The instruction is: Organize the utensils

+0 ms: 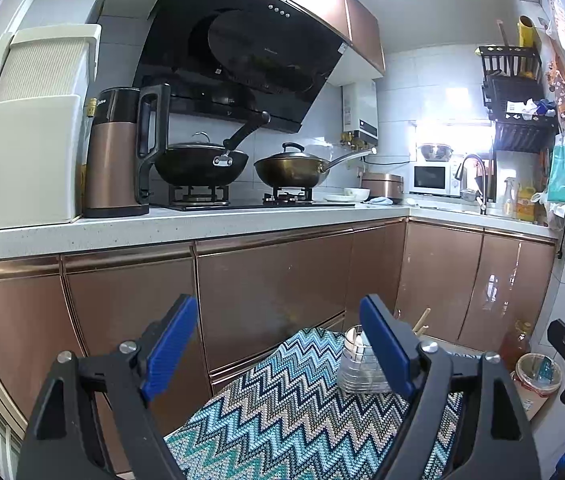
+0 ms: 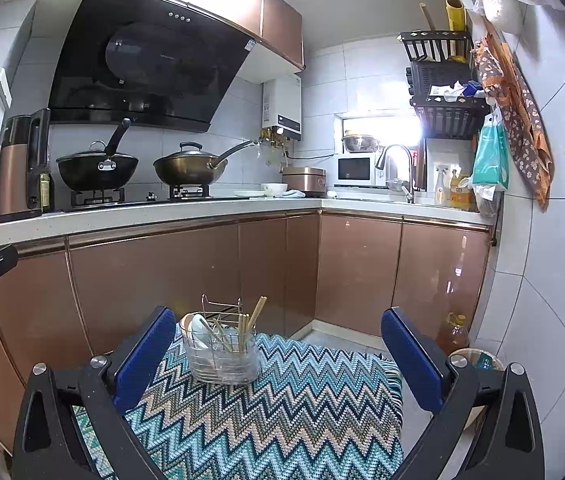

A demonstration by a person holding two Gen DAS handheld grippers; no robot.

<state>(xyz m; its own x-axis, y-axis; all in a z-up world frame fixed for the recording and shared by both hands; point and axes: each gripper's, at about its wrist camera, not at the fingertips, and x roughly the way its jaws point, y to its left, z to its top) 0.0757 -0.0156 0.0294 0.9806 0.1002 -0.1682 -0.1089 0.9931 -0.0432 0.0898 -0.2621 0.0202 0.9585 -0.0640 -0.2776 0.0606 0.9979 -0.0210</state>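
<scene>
A clear utensil holder [image 2: 222,354] with a wire frame stands at the far left of a zigzag-patterned cloth [image 2: 266,412]. It holds wooden chopsticks [image 2: 256,316] and a white spoon [image 2: 197,330]. My right gripper [image 2: 278,354] is open and empty, raised above the cloth, with the holder just right of its left finger. In the left wrist view the holder [image 1: 356,368] shows partly behind the right finger, on the cloth [image 1: 294,412]. My left gripper [image 1: 278,354] is open and empty, above the cloth's left part.
Copper-coloured cabinets [image 2: 154,276] and a white counter [image 2: 162,214] run behind the cloth. Two woks [image 2: 190,170] sit on the stove, with a kettle [image 1: 116,152] to the left. An oil bottle [image 2: 453,334] and a bin [image 1: 536,378] stand on the floor at the right.
</scene>
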